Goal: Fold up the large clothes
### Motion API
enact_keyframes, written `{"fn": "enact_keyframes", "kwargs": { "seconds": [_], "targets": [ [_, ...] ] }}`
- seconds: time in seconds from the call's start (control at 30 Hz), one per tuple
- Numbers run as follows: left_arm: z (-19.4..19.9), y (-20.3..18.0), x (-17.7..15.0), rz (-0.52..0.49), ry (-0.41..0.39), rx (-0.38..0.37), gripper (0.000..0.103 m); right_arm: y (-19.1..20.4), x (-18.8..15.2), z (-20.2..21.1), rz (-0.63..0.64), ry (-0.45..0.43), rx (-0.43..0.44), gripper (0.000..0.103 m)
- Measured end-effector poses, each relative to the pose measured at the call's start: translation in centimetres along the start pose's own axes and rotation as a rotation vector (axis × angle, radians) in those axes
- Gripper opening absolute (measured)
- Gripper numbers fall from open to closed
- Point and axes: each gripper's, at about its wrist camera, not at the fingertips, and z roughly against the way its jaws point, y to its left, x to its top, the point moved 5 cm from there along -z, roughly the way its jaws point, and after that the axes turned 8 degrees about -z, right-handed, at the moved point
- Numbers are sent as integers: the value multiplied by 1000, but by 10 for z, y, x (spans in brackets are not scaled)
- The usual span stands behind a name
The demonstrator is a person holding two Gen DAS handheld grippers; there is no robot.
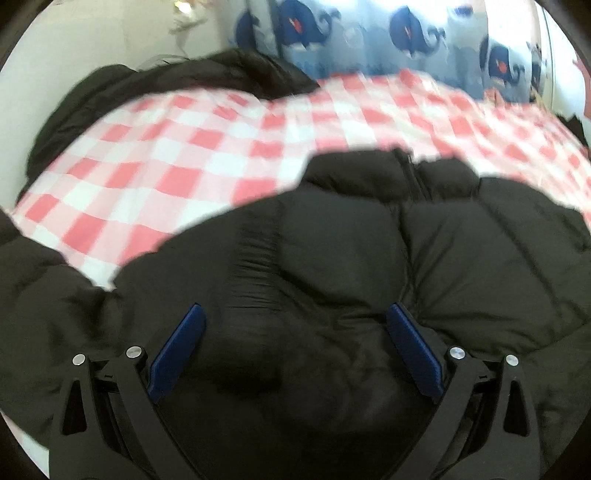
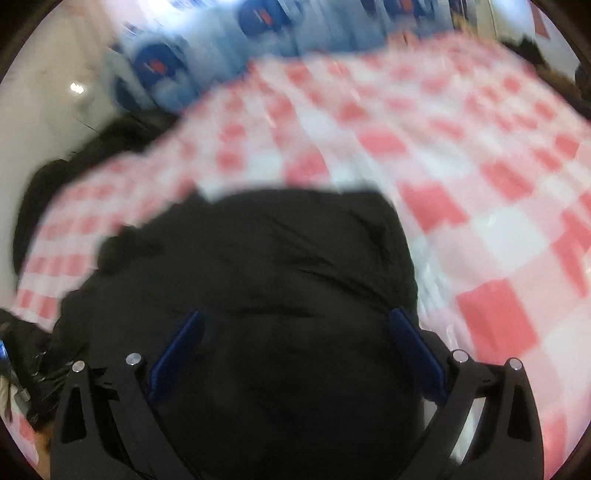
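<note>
A large black puffer jacket lies on a red-and-white checked cloth. In the left wrist view it fills the lower half, its zipper running up the middle. My left gripper is open, its blue fingers spread wide over the jacket's padded front. In the right wrist view a rounded part of the same jacket bulges in front. My right gripper is open too, with its blue fingers on either side of that bulge. Both views are blurred by motion.
Another black garment lies at the far left edge of the checked cloth, also in the right wrist view. A blue curtain with dark whale prints hangs behind. A white wall is at left.
</note>
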Motion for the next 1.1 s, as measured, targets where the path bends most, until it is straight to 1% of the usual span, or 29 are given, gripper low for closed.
{"fn": "enact_keyframes", "kwargs": {
  "seconds": [0.03, 0.07, 0.1, 0.13, 0.17, 0.23, 0.27, 0.3, 0.37, 0.4, 0.47, 0.5, 0.53, 0.6, 0.67, 0.77, 0.8, 0.9, 0.97, 1.03, 1.1],
  "targets": [
    [10, 8, 0, 7, -6, 3, 95, 6, -12, -8, 40, 54, -14, 96],
    [21, 16, 1, 10, -9, 6, 95, 8, -28, -25, 88, 149, -42, 96],
    [31, 24, 1, 10, -13, 11, 95, 7, -44, -41, 138, 226, -63, 96],
    [48, 38, 2, 10, -25, 20, 95, 6, -46, -36, 128, 210, -67, 96],
    [66, 54, 3, 14, -45, 29, 95, 5, -43, -28, 90, 207, -53, 96],
    [100, 89, 6, 35, -90, 55, 95, 7, -36, -5, 2, 161, 22, 96],
    [125, 121, 7, 69, -116, 87, 95, 10, -35, 9, -32, 135, 49, 96],
    [141, 145, 8, 104, -130, 110, 95, 14, -35, 24, -64, 105, 84, 96],
    [173, 204, 6, 211, -154, 166, 95, 17, -36, 47, -122, 50, 148, 96],
    [190, 246, 2, 302, -161, 201, 95, 17, -38, 55, -146, 28, 178, 96],
    [213, 314, -10, 471, -161, 256, 95, 14, -45, 72, -207, -43, 232, 96],
    [223, 355, -21, 585, -161, 275, 95, 14, -44, 69, -222, -52, 240, 96],
    [228, 385, -30, 671, -162, 285, 95, 15, -42, 62, -224, -36, 236, 96],
    [226, 434, -46, 793, -144, 278, 95, 21, -43, 50, -206, -6, 226, 96],
    [216, 463, -55, 847, -97, 287, 95, 20, -40, 42, -197, -10, 204, 96],
    [200, 481, -58, 870, -60, 273, 95, 16, -47, 33, -227, 0, 195, 96],
    [195, 484, -57, 872, -54, 265, 95, 15, -51, 31, -228, 4, 191, 96],
    [187, 489, -49, 867, -47, 272, 95, 17, -54, 19, -222, 15, 183, 96],
    [180, 490, -41, 867, -40, 252, 95, 20, -55, 18, -213, 12, 182, 96],
    [182, 494, -39, 879, -39, 262, 95, 24, -55, 19, -196, 2, 179, 96],
    [184, 489, -29, 868, -59, 226, 95, 29, -55, 19, -167, -6, 168, 96]
  ]
}}
